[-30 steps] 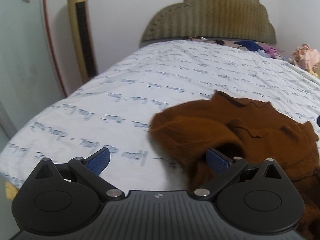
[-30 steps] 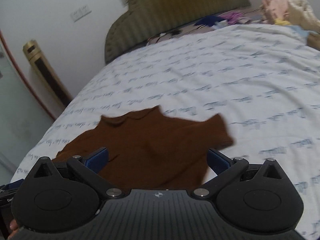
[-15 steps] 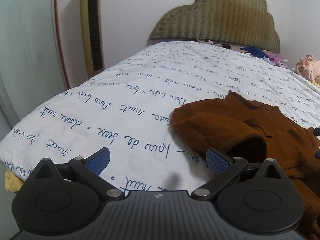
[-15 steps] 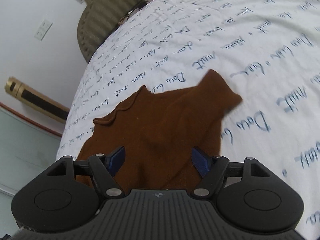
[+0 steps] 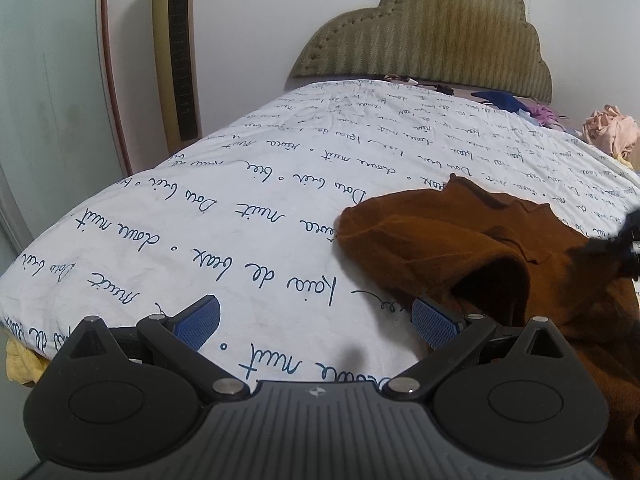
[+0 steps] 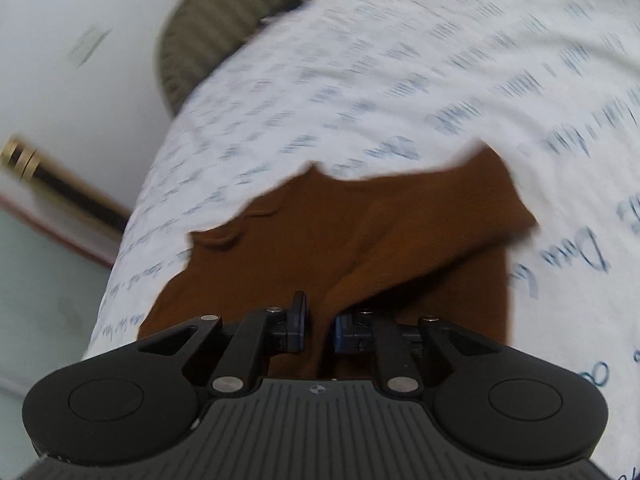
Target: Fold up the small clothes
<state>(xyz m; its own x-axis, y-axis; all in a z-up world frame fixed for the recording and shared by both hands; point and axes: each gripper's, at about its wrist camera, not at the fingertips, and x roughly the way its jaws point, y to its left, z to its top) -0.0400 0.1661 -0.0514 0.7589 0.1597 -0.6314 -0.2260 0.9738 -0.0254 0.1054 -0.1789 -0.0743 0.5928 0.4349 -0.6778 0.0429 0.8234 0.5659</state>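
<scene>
A small brown sweater lies rumpled on the white printed bedsheet, with one sleeve bunched toward the left. My left gripper is open and empty just above the sheet, its right finger beside the sweater's near edge. In the right wrist view the sweater fills the centre. My right gripper is shut on a fold of the sweater's near edge. The right gripper shows as a dark blur at the right edge of the left wrist view.
The bed's padded headboard stands at the far end. A gold tower fan stands by the wall left of the bed. Loose clothes are piled at the bed's far right. A yellow cloth hangs under the near left edge.
My right gripper has dropped onto the sweater and closed on its near edge. The left gripper has stayed open and shifted slightly left, off the sweater.
</scene>
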